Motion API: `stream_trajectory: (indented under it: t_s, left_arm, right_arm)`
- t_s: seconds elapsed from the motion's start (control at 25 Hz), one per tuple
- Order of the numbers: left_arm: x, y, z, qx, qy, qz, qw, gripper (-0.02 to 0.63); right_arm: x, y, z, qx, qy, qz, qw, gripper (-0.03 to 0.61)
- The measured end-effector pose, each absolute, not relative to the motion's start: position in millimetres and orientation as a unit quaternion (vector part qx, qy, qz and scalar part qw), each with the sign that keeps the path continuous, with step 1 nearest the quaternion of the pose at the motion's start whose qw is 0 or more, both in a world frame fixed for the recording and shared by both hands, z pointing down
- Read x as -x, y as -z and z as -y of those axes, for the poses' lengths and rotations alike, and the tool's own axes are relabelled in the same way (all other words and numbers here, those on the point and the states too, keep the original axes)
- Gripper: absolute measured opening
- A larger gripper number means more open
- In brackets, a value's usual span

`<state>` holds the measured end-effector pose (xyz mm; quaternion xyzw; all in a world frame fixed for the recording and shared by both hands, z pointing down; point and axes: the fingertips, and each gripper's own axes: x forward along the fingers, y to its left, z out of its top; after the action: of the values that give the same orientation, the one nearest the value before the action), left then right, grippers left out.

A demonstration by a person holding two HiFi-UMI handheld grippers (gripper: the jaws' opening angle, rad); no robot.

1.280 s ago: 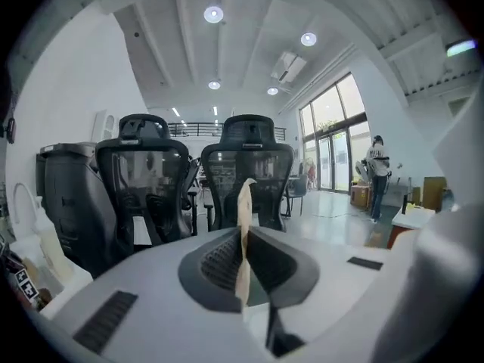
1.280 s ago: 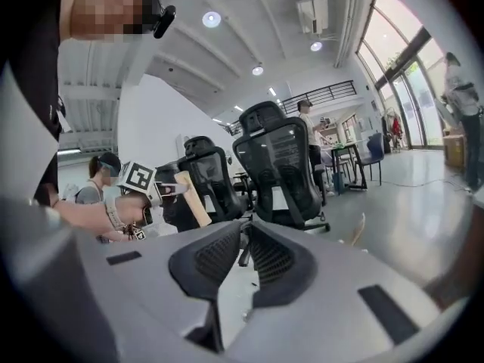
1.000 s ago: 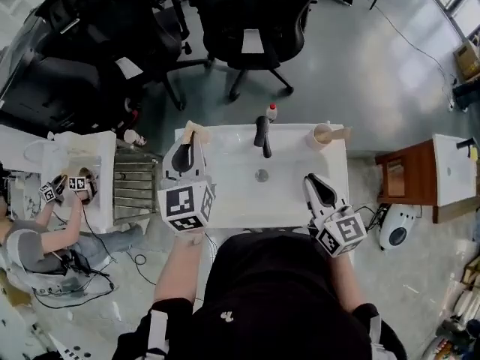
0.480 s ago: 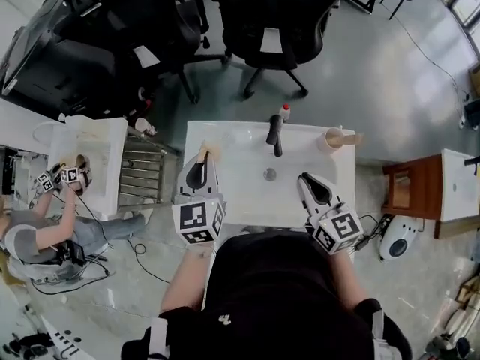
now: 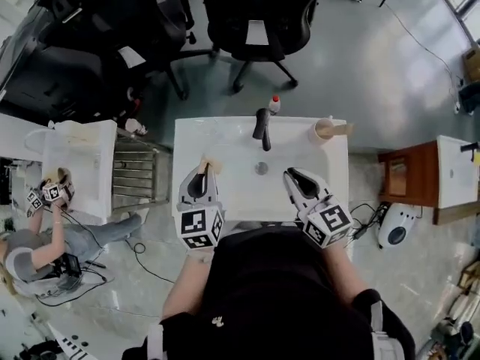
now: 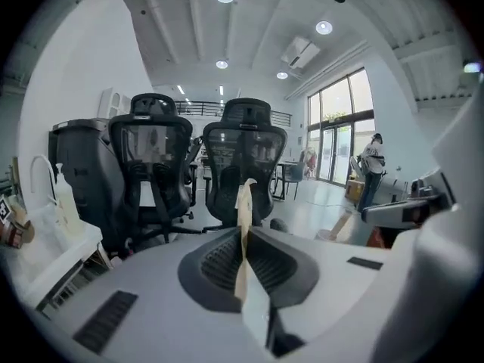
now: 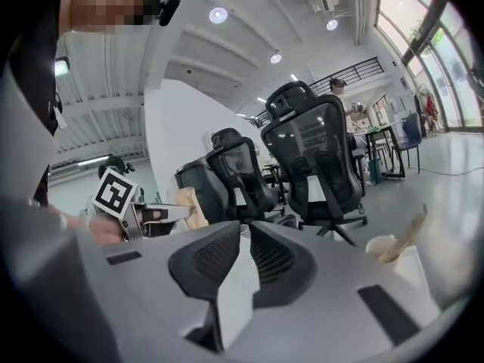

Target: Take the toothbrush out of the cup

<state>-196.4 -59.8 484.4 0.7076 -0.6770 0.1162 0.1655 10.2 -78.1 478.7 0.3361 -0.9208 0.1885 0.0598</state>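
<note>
We pinch the toothbrush (image 6: 243, 210) in the left gripper (image 5: 201, 168) — its end pokes out ahead of the jaws. Our right gripper (image 5: 287, 173) is pressed together, empty — the cup (image 5: 322, 133) stands ahead, to its right.

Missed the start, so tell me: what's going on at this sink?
A person at a white sink holds a gripper in each hand. The left gripper is shut on a pale wooden toothbrush. The right gripper is shut, empty. The cup stands at the sink's back right corner, a wooden stick in it.
</note>
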Motion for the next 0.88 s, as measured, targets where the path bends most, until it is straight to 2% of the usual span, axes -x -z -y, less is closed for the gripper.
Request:
stream_trajectory:
  t_s: [0.52, 0.88]
  left_arm:
    - [169.0, -500.2, 54.2, -0.715, -0.15, 0.657, 0.187, 0.031]
    - [162.0, -508.8, 48.8, -0.703, -0.169, 0.661, 0.198, 0.031]
  right_arm:
    - [-67.9, -497.8, 114.9, -0.404, -0.209, 0.889, 0.04, 0.058]
    - [-121.4, -525.7, 151.7, -0.452, -0.213, 0.865, 0.053, 0.058]
